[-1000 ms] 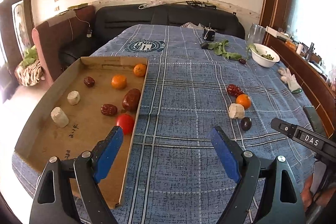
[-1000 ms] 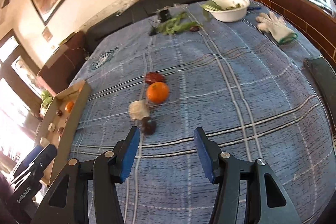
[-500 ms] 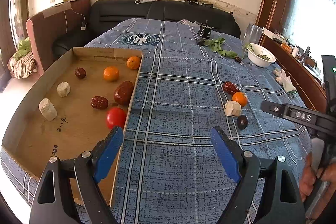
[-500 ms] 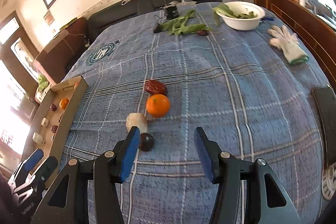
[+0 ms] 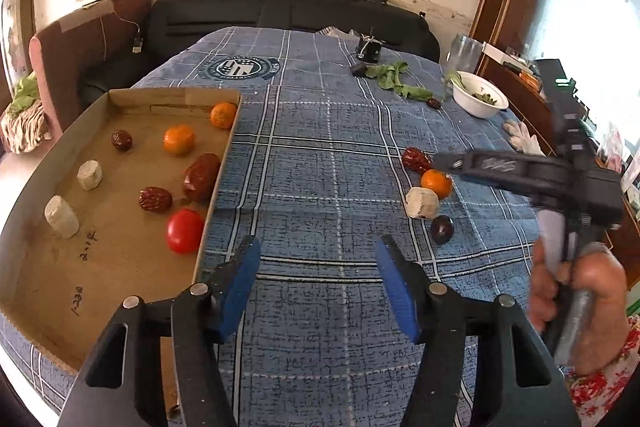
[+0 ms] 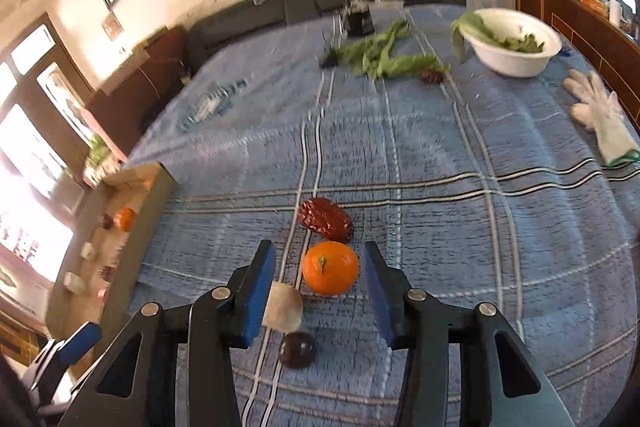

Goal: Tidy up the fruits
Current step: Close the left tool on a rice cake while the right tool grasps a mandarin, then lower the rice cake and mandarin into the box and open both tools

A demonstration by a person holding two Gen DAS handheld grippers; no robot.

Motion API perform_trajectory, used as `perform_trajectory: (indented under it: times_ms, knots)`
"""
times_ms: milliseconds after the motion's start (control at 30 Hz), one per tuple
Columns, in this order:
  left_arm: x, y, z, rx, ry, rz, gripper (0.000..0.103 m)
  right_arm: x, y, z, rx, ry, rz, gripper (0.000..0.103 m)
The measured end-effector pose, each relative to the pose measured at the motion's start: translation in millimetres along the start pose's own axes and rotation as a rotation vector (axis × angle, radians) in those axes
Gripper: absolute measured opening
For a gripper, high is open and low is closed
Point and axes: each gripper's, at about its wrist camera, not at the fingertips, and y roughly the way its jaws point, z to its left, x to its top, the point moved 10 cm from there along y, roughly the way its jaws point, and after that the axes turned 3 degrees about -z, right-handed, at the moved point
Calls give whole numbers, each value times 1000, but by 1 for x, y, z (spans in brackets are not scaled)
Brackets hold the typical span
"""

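Observation:
On the blue checked cloth lies a small cluster: an orange point(image 6: 330, 269), a wrinkled red date point(image 6: 326, 225), a white chunk point(image 6: 284, 311) and a dark plum point(image 6: 297, 349). My right gripper point(image 6: 320, 259) hangs over it with the orange between its closing fingers, a gap still showing on both sides. From the left wrist view it point(image 5: 450, 163) reaches in above the orange point(image 5: 437, 183). My left gripper point(image 5: 318, 259) hovers over bare cloth beside the cardboard tray point(image 5: 218, 163), jaws closing on nothing. The tray holds two oranges, a tomato point(image 5: 184, 231), dates and white chunks.
A white bowl of greens point(image 6: 516, 47), loose leaves point(image 6: 384, 59) and a white glove point(image 6: 596, 111) lie at the far right. A glass jar point(image 5: 464, 51) stands behind the bowl. A person's hand point(image 5: 580, 287) grips the right tool. A dark sofa lines the far edge.
My right gripper has moved forward over the fruit cluster, so the orange now sits between its fingers. Both grippers' jaws have narrowed. The left one has hardly shifted.

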Motion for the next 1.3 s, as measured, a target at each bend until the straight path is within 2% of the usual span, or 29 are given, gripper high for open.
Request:
perform_trajectory:
  times_ms: [100,200,300,500,633,700,733,767,800,967,1067,1167,1233,1300]
  knots:
    - [1,5,-7,-21,6,21,60,-3,19,-5,-72,-29,22,42]
    - [6,13,-18,-52,17,40,60,-5,23,-6,-60,-41,24,37]
    - [11,27,-30,-85,20,74,60,-7,13,-19,-97,-31,15,36]
    - [18,71,-65,-179,7,161,60,-24,-13,-61,-76,53,7,37]
    - [19,98,-87,-208,19,204,59,-31,-23,-69,-51,55,2,37]
    - [15,112,-92,-182,36,234,52,-33,-23,-68,-50,47,-1,38]
    - [12,117,-94,-189,40,250,38,-34,-24,-67,-52,43,-3,39]
    - [13,117,-95,-192,45,235,31,-35,-25,-66,-54,39,-6,39]
    - [12,117,-95,-187,50,234,23,-36,-26,-65,-58,33,-10,39]
    - [11,102,-85,-181,36,212,23,-38,-33,-62,-20,56,-36,36]
    - [18,72,-73,-191,19,173,23,-36,-47,-52,5,55,-63,36]
    - [27,35,-48,-196,-7,124,23,-34,-65,-21,44,10,-86,37]
    - [33,17,-24,-171,-20,97,23,-33,-75,10,80,-44,-99,37]
    - [38,-2,13,-111,-39,78,23,-34,-83,42,117,-96,-108,37]
